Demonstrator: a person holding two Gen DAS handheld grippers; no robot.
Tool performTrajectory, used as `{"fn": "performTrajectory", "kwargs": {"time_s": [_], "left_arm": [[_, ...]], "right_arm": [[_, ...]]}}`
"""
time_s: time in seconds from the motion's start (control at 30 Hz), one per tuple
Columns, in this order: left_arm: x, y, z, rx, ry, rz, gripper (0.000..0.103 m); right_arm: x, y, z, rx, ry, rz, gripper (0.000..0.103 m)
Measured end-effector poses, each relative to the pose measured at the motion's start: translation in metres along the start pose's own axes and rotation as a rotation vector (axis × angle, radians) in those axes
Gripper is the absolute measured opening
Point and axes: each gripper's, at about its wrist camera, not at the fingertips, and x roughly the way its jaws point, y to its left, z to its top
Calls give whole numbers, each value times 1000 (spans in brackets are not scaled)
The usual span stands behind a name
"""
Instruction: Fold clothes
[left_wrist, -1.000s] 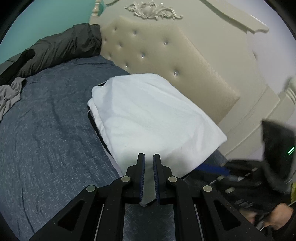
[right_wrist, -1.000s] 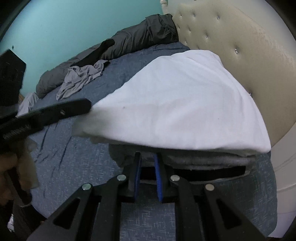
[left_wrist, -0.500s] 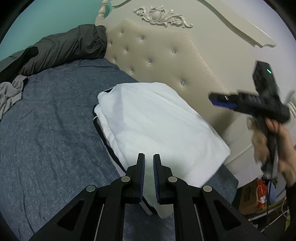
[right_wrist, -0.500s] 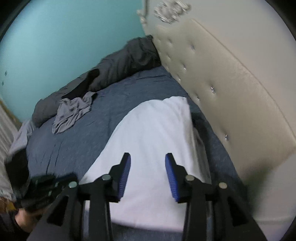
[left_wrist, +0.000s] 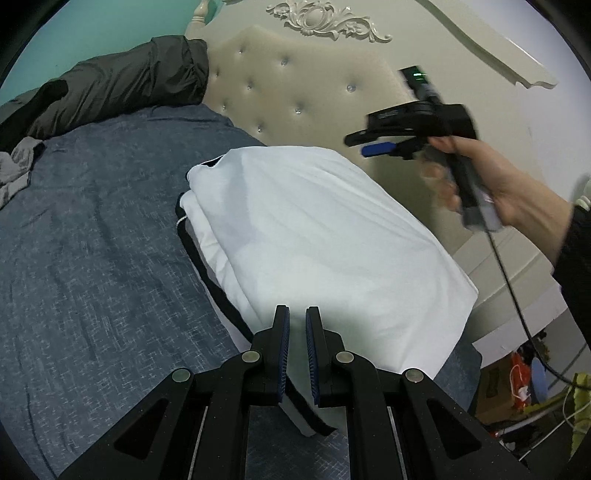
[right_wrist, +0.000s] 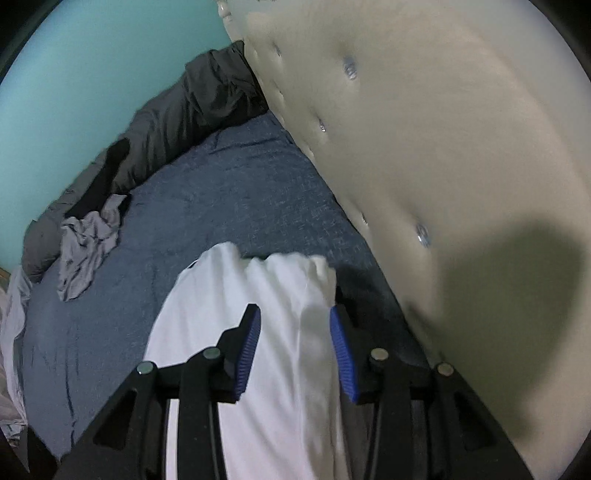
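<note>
A folded white garment (left_wrist: 325, 229) lies on top of a stack of folded clothes (left_wrist: 207, 273) on the blue bed (left_wrist: 92, 240), close to the headboard. My left gripper (left_wrist: 296, 332) is shut, with a thin slit between the pads and nothing visibly pinched. It hovers over the stack's near edge. A person's hand (left_wrist: 498, 184) holds my right gripper (left_wrist: 364, 144) in the air above the stack's far right side. In the right wrist view the right gripper (right_wrist: 293, 332) stands open over the white garment (right_wrist: 288, 387), with nothing in its jaws.
A cream tufted headboard (right_wrist: 443, 147) rises right behind the stack. A dark padded jacket (left_wrist: 110, 88) lies along the far edge of the bed. A crumpled grey garment (right_wrist: 88, 243) sits near it. Boxes and cables (left_wrist: 524, 384) clutter the floor past the bed's right corner.
My right gripper left the stack's lower edge, opened, rose and swung over the white garment toward the headboard. The left gripper edged forward and lower over the stack, still shut.
</note>
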Motion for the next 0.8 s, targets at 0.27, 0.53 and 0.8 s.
{"fn": "performTrajectory", "kwargs": {"time_s": [0.27,0.53,0.8], "left_arm": [[2,6,-8,-24,-16,-33,10],[3,4,-11,-29,-26,-32,10],[2,8,-11,-32,-17,-29,10]], "right_arm": [[47,-9,18,-26,70,-67,12],[55,-17,25,-38,-2,-252,3],[71,-29,15,-8,83,-258,6]]}}
